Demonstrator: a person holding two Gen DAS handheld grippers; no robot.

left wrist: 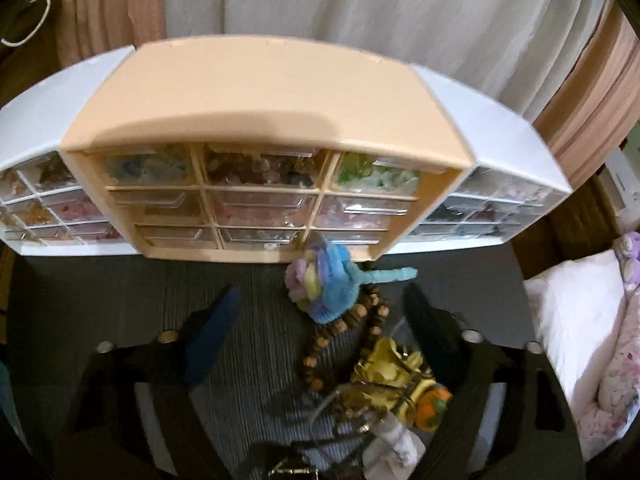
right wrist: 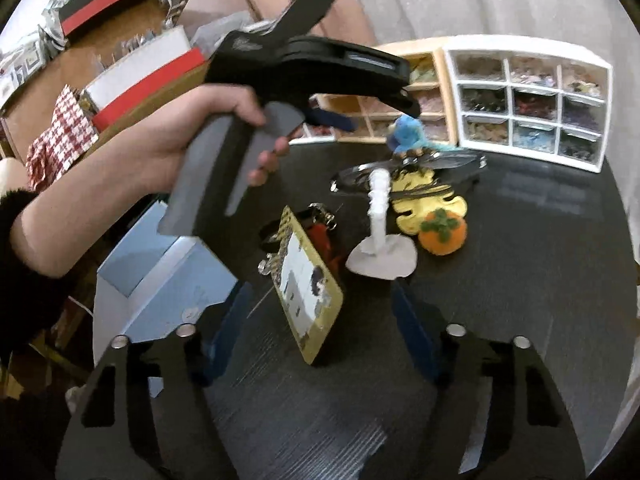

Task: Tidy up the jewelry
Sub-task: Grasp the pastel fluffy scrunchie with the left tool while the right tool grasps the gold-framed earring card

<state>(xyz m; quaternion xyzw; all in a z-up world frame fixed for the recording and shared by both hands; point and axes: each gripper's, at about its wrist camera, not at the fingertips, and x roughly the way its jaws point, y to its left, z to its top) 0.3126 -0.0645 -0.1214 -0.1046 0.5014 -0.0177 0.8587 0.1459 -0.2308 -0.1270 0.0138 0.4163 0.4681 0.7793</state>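
On the dark mat lies a jewelry pile: a fuzzy blue and purple flower [left wrist: 320, 280], a wooden bead bracelet [left wrist: 352, 320], a gold charm [left wrist: 384, 368] and an orange fuzzy fruit [left wrist: 432, 404]. My left gripper [left wrist: 322, 290] hovers open over the flower and beads, its pads not touching them. From the right wrist view, a hand holds the left gripper [right wrist: 380, 114] above the flower [right wrist: 404, 136]. My right gripper [right wrist: 322, 292] stands open, with a yellow-framed card charm [right wrist: 312, 292] between its fingers and clear of both pads. A white stand [right wrist: 380, 256] rises behind it.
A peach drawer cabinet [left wrist: 260, 100] with white drawer cabinets [left wrist: 500, 140] beside it lines the mat's far edge. A light blue open box [right wrist: 160, 280] sits at the mat's left. Red and white boxes [right wrist: 140, 80] lie on the wooden desk. Bedding [left wrist: 580, 320] lies to the right.
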